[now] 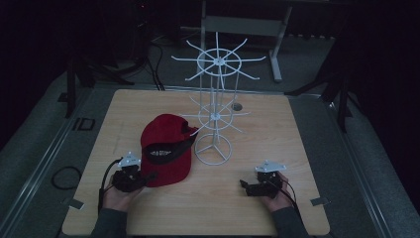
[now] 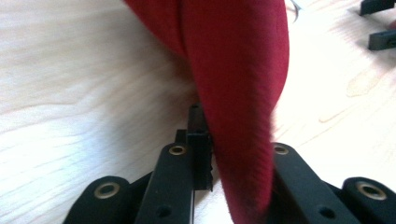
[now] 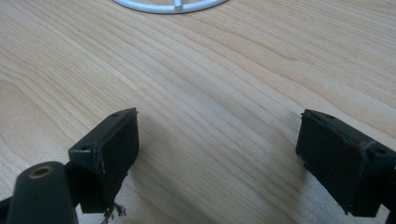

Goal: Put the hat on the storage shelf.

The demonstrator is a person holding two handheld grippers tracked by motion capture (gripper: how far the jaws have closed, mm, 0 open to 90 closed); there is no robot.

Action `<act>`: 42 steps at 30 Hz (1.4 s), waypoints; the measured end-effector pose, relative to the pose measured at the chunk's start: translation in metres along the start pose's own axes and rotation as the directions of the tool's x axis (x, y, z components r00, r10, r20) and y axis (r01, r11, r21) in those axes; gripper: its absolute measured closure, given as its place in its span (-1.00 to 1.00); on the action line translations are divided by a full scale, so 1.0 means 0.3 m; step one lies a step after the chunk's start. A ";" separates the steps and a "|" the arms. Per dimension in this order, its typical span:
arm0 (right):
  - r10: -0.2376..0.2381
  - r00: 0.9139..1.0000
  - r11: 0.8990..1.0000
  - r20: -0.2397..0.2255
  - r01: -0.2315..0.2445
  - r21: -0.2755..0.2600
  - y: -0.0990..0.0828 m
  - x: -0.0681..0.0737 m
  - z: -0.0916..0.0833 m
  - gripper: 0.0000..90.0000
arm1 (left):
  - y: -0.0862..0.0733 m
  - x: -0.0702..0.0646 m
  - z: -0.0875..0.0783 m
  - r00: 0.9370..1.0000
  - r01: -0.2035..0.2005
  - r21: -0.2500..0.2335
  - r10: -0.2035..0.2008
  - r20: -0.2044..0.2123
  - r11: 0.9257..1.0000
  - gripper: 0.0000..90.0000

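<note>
Pinching the red cap's [image 1: 166, 148] brim at seven o'clock, the left claw [image 2: 233, 154] grips; the right claw [image 3: 219, 154] hovers spread over the desk [image 1: 277, 129] at five o'clock.

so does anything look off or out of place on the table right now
Only slightly: the red fabric cap lies on the wooden table against the white wire hat rack instead of hanging on it. The left gripper pinches its brim; the right gripper is open, holding nothing.
</note>
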State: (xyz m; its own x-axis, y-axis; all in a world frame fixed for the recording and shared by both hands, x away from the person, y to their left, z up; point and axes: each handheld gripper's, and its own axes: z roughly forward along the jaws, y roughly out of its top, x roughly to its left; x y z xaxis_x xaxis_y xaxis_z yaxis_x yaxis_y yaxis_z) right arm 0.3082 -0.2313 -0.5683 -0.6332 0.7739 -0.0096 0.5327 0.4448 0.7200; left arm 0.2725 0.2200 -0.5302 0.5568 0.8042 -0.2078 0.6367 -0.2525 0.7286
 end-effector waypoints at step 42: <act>0.000 1.000 1.000 0.000 0.000 0.000 0.000 0.000 0.000 -0.71 | 0.049 0.063 -0.214 0.987 0.069 -0.238 -0.101 -0.125 0.969 0.92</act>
State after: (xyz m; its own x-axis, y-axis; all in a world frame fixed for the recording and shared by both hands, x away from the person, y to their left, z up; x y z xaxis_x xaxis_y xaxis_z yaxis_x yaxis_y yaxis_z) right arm 0.3082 -0.2313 -0.5683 -0.6332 0.7740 -0.0093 0.5329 0.4446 0.7200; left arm 0.2581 0.2659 -0.4816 0.4185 0.8865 -0.1975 0.5282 -0.0607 0.8469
